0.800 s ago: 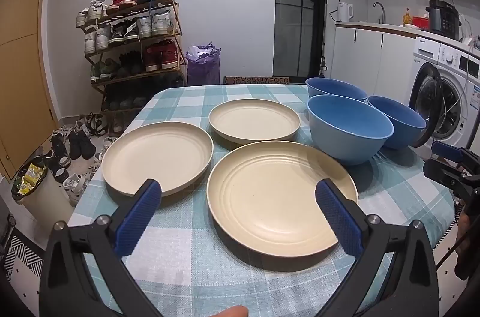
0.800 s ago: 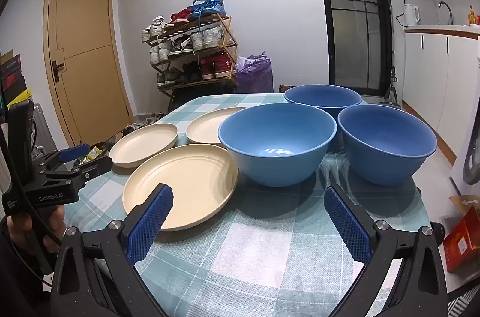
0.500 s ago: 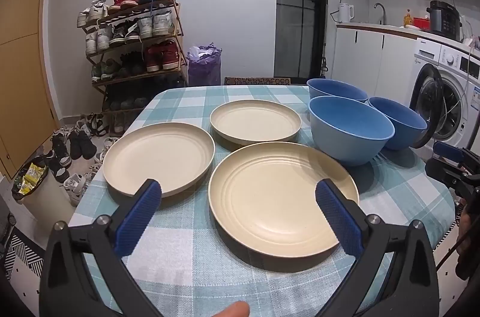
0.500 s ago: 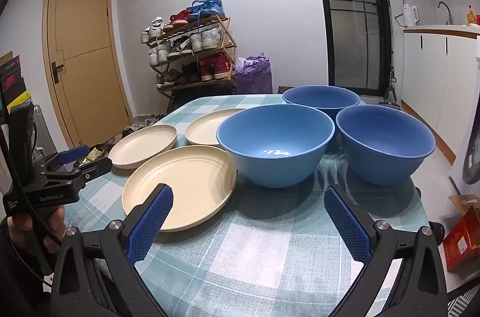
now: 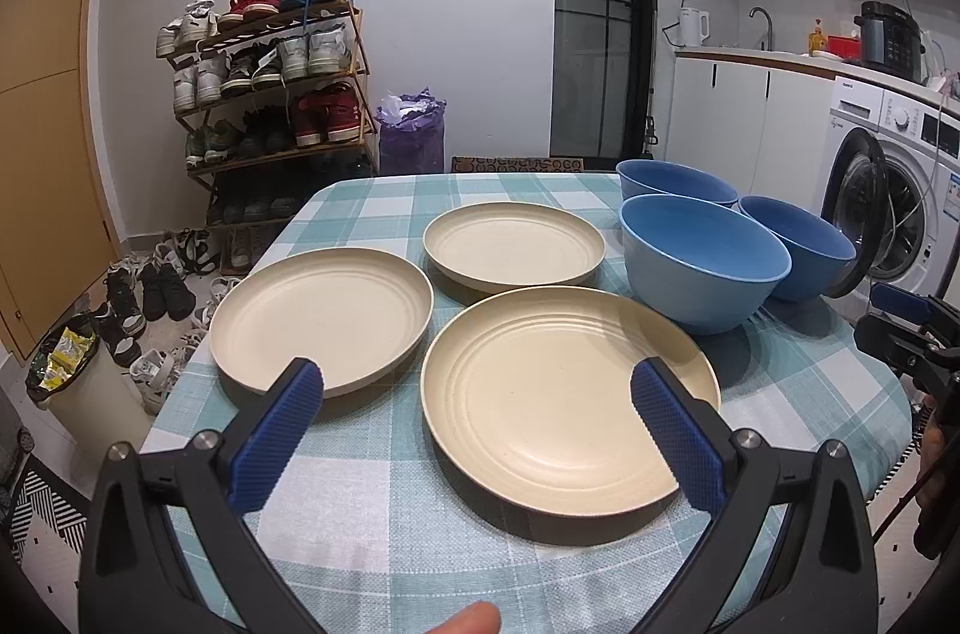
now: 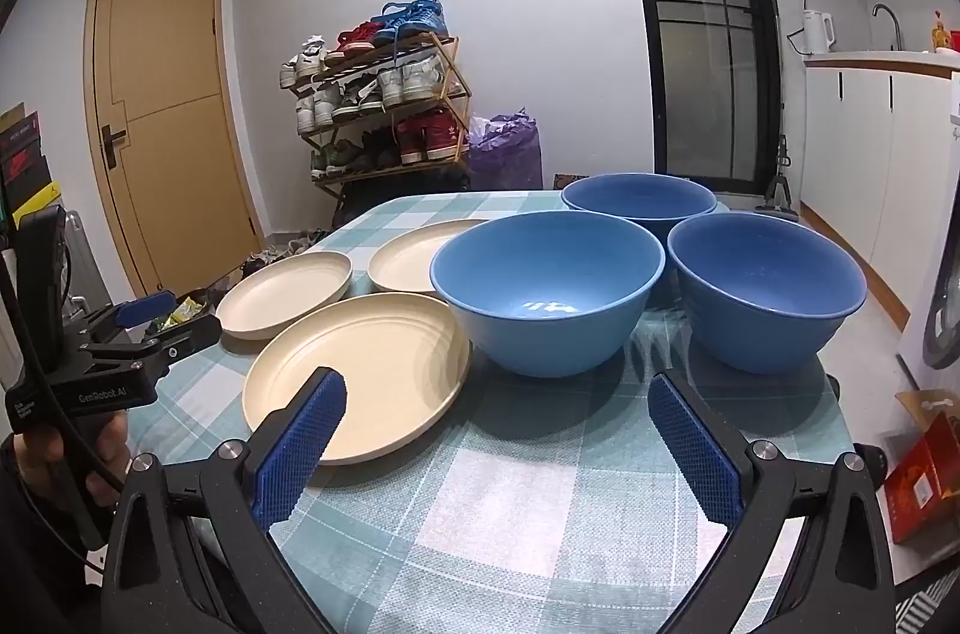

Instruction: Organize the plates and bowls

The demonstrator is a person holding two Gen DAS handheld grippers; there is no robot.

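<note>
Three cream plates lie on a checked tablecloth: a near plate (image 5: 558,412), a left plate (image 5: 321,316) and a far plate (image 5: 513,244). Right of them stand three blue bowls: a near bowl (image 5: 702,262), a right bowl (image 5: 798,247) and a far bowl (image 5: 675,181). My left gripper (image 5: 477,394) hovers open over the near plate's front, touching nothing. In the right wrist view my right gripper (image 6: 498,406) is open, low in front of the near bowl (image 6: 546,286) with the near plate (image 6: 360,364) to its left. Its jaws hold nothing.
The table (image 5: 372,502) is oval, and its front edge lies just below both grippers. A shoe rack (image 5: 270,94) and a purple bag (image 5: 411,133) stand behind it. A washing machine (image 5: 888,202) is at the right, a bin (image 5: 78,376) and shoes on the floor at the left.
Both views have shifted very slightly; the plates and bowls have kept their places, and both grippers stay open.
</note>
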